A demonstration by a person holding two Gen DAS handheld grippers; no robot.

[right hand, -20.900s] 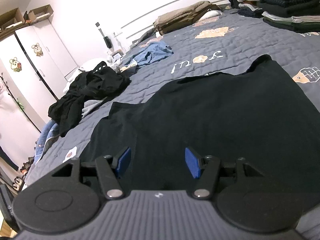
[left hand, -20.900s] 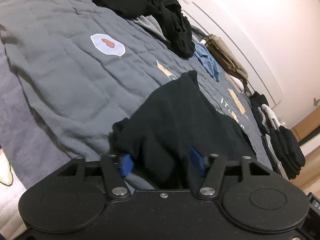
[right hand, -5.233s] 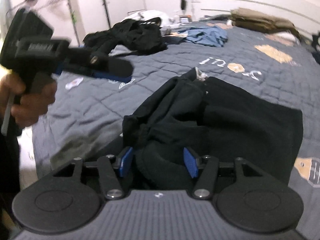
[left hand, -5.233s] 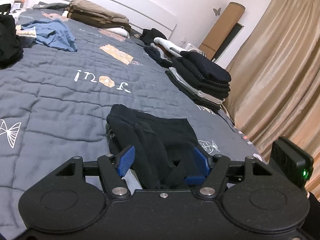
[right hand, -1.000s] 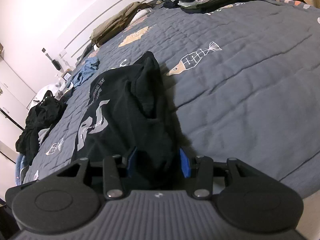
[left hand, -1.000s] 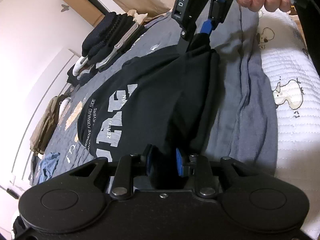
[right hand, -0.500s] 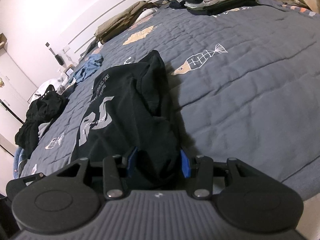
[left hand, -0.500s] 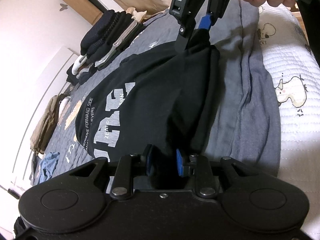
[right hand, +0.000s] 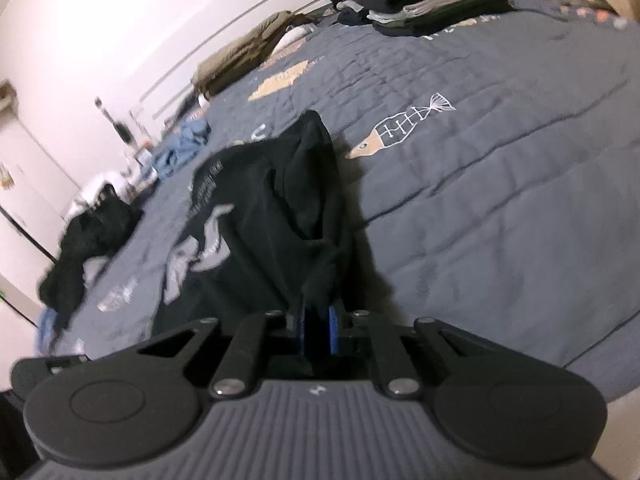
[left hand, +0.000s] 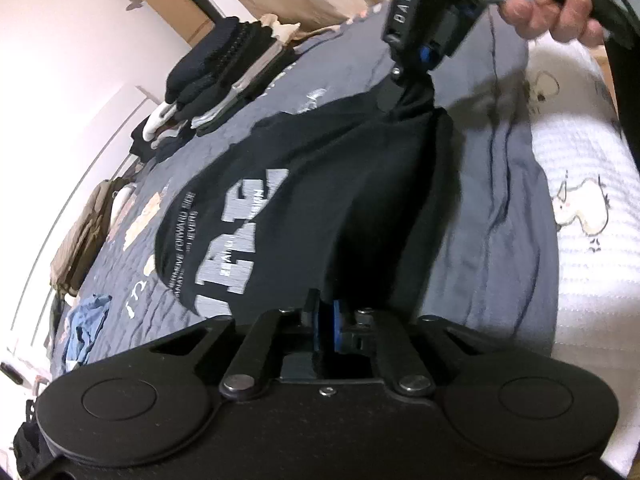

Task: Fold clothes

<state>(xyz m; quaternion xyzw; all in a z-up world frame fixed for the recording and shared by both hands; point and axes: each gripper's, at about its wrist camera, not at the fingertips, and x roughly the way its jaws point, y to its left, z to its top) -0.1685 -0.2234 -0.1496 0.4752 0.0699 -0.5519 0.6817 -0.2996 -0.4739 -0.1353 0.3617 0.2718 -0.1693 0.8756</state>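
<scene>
A black T-shirt [left hand: 304,200] with grey print lies on the grey quilt [left hand: 492,216] near the bed's edge, printed side up. My left gripper [left hand: 325,322] is shut on one corner of its near edge. My right gripper [right hand: 318,326] is shut on the other corner; it shows at the top of the left wrist view [left hand: 416,56], held by a hand, pinching the cloth. The edge between them is lifted and taut. In the right wrist view the shirt [right hand: 264,216] bunches into a ridge running away from the fingers.
A stack of folded dark clothes [left hand: 224,64] sits at the far side of the bed, with folded tan clothes [left hand: 88,232] by the headboard. A blue garment [left hand: 86,332] and a black pile [right hand: 84,240] lie farther off. White mattress cover [left hand: 588,208] shows at the bed's edge.
Both grippers have closed tighter on the shirt's corners within the last second. The shirt's near edge has risen and stretched between them, and the right gripper has moved up and away.
</scene>
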